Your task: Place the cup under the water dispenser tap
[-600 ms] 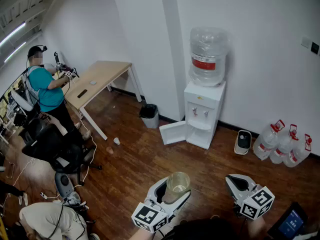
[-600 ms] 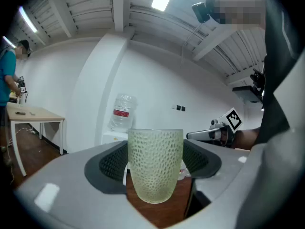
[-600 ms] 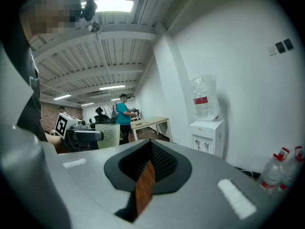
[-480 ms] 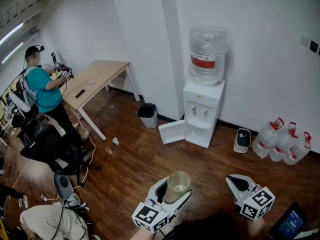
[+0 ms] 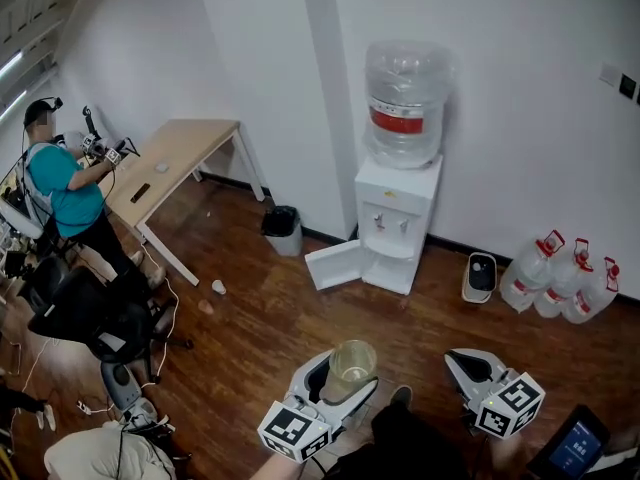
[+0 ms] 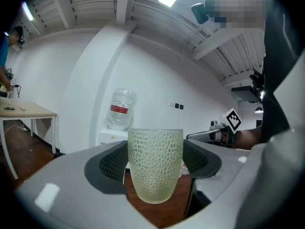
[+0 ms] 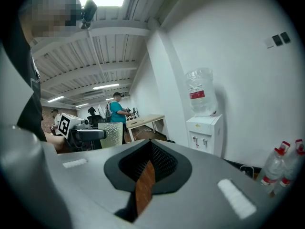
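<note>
A pale green, dimpled, see-through cup [image 5: 353, 360] stands upright between the jaws of my left gripper [image 5: 340, 383], which is shut on it. In the left gripper view the cup [image 6: 155, 168] fills the gap between the dark pads. The white water dispenser [image 5: 395, 223] stands against the far wall, a clear bottle [image 5: 405, 98] on top and two taps [image 5: 392, 224] in its recess, well ahead of both grippers. My right gripper [image 5: 468, 366] is shut and empty; in its own view its jaws [image 7: 151, 149] meet over bare floor, with the dispenser [image 7: 205, 130] to the right.
The dispenser's lower door [image 5: 335, 265] hangs open to the left. A black bin [image 5: 281, 228] sits left of it, spare water bottles [image 5: 560, 288] right. At far left are a wooden table [image 5: 170, 163], a person in a teal shirt [image 5: 60, 183] and a black chair [image 5: 90, 318].
The head view has shifted, so the room slides left and slightly up. Both grippers hold their places low in the frame, the cup still in the left one.
</note>
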A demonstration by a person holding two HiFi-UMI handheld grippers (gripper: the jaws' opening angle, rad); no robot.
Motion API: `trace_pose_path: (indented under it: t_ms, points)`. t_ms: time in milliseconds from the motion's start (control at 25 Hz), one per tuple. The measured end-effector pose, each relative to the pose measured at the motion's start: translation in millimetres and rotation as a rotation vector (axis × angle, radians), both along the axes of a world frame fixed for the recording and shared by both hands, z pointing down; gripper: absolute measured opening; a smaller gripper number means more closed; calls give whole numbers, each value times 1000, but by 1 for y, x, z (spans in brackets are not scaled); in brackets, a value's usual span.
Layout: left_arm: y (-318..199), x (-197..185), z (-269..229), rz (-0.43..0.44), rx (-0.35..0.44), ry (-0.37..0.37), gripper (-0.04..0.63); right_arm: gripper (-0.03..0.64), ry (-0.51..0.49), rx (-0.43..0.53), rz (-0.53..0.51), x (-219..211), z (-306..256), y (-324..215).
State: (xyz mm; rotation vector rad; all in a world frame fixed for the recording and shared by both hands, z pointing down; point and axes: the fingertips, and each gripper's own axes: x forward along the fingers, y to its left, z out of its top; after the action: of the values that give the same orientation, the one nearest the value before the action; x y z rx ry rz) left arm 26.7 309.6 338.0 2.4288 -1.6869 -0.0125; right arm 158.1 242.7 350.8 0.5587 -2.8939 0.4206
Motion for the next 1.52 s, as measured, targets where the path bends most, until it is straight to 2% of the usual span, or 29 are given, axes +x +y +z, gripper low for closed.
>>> trace_pose_path:
  t_ms: [200,560,720,1080,1280,1520]
  points:
    - [-52,-12,-3,0,-23,-25,356,2,-36,-17,20,-14,-3,-61]
    - [-164,-32,4,35,-49,-35,356,7,-38,-48,11,-28,3,-159]
    - [-206,-38,9,51,-45,-37,356,8,-11,-23,-6,-36,6,-194]
    - [-274,-54,16,138,-56,-23,356,9,3,-39,64,-55,10,-253]
    - [-312,-80,20,182,-57,-34,356,10,15,-30,98,-80,8,-281]
    - [-359,-113,51,238,-111,-28,356,18,31,-44,148,-113,14,-322]
